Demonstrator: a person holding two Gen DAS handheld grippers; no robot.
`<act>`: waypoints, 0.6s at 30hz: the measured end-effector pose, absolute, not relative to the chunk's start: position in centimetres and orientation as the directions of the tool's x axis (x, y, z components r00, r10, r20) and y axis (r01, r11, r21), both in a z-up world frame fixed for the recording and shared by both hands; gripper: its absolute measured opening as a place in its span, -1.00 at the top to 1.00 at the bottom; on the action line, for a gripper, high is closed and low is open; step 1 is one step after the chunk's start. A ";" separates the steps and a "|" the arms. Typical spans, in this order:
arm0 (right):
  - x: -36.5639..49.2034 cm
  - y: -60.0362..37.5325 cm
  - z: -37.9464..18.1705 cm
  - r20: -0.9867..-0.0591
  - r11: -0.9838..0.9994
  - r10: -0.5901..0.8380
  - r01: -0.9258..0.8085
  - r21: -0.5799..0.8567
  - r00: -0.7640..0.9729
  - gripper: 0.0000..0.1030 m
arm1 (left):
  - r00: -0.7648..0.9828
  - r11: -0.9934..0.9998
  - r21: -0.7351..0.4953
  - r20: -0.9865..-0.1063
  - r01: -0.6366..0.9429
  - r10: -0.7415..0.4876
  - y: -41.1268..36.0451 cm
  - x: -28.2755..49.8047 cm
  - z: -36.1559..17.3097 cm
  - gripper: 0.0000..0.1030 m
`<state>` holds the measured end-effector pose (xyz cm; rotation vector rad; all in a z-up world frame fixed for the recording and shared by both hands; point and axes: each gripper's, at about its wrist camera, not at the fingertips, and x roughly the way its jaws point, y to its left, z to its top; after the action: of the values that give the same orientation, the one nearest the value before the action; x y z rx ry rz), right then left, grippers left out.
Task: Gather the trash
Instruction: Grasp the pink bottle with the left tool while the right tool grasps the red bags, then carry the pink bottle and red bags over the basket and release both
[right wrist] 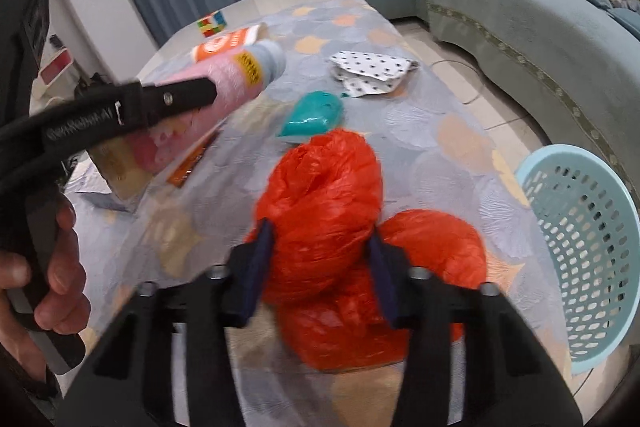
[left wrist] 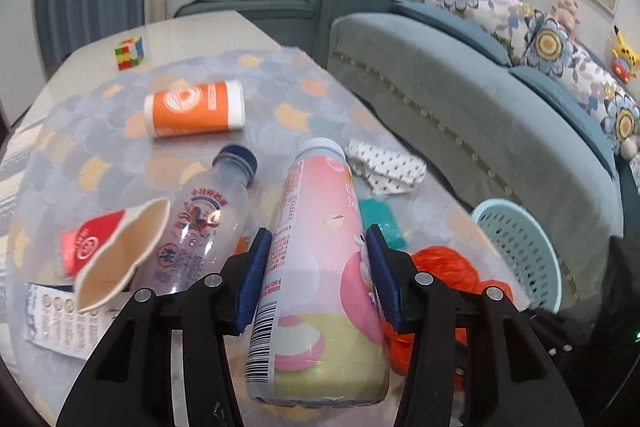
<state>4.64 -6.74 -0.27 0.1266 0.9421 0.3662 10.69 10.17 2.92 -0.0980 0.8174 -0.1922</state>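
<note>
My left gripper is shut on a pink and yellow bottle and holds it above the table; it also shows in the right wrist view. My right gripper has its jaws around a crumpled orange plastic bag on the table, pads touching its sides. A clear bottle with a blue cap, an orange canister, a paper cup, a dotted wrapper and a teal piece lie on the table.
A light blue perforated basket stands beside the table's right edge, also in the left wrist view. A Rubik's cube sits at the far end. A teal sofa runs along the right.
</note>
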 end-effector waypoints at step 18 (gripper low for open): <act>1.5 -12.7 6.7 -0.654 0.955 0.297 -0.204 0.217 0.695 0.54 | 0.752 0.972 -0.147 -0.615 0.184 -0.236 5.8 6.8 10.2 0.10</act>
<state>1.47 -12.65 6.74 0.1316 0.7521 0.2804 6.85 5.78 10.19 -0.0789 0.6816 -0.2296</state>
